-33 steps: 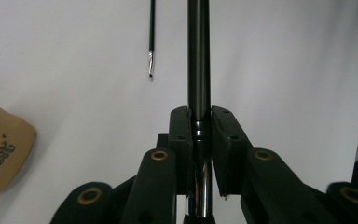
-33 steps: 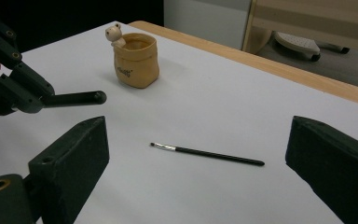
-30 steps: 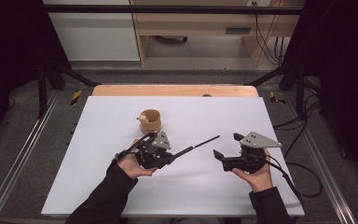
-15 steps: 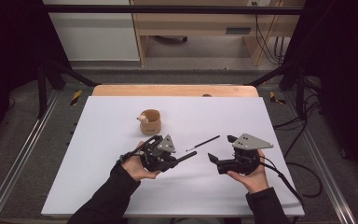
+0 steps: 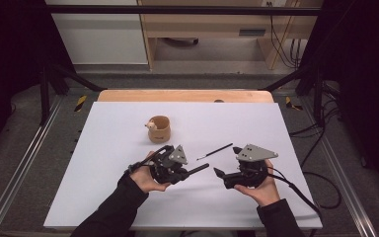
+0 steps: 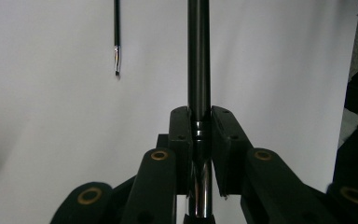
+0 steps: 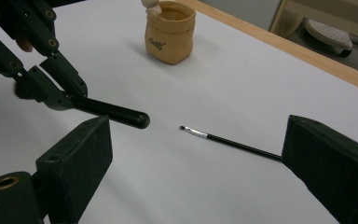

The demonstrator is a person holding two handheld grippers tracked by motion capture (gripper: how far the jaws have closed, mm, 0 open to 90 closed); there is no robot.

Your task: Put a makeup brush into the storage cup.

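White sheet (image 5: 128,197) covers the table, with a strip of wooden edge (image 5: 185,95) along its far side and dark floor and shelving beyond. Left gripper (image 5: 187,170) sits low over the near-middle of the sheet, its jaws pressed together on a thick black brush handle (image 6: 199,56); in the left gripper view the two pads clamp the handle at its ringed metal collar, and the shaft runs straight out ahead past the pads. From the right gripper view the rounded end of this handle (image 7: 137,120) projects free above the sheet, and a dark tuft of bristles shows behind the pinching jaws. Right gripper (image 5: 219,174) rests in the person's right hand (image 5: 259,190) just to the right, jaws spread wide with nothing between them, tips pointing toward the left gripper; the two grippers are near but apart. Thin black brush (image 5: 214,151) lies flat on the sheet just beyond the gap between the grippers, untouched, its metal ferrule and small tip (image 7: 189,130) toward the left gripper. Farther back and to the left stands a small tan pouch-shaped holder (image 5: 159,129), upright, with a pale rounded object (image 5: 151,125) at its rim, well apart from both grippers. Cable (image 5: 296,190) trails from the right gripper off the sheet's right side.
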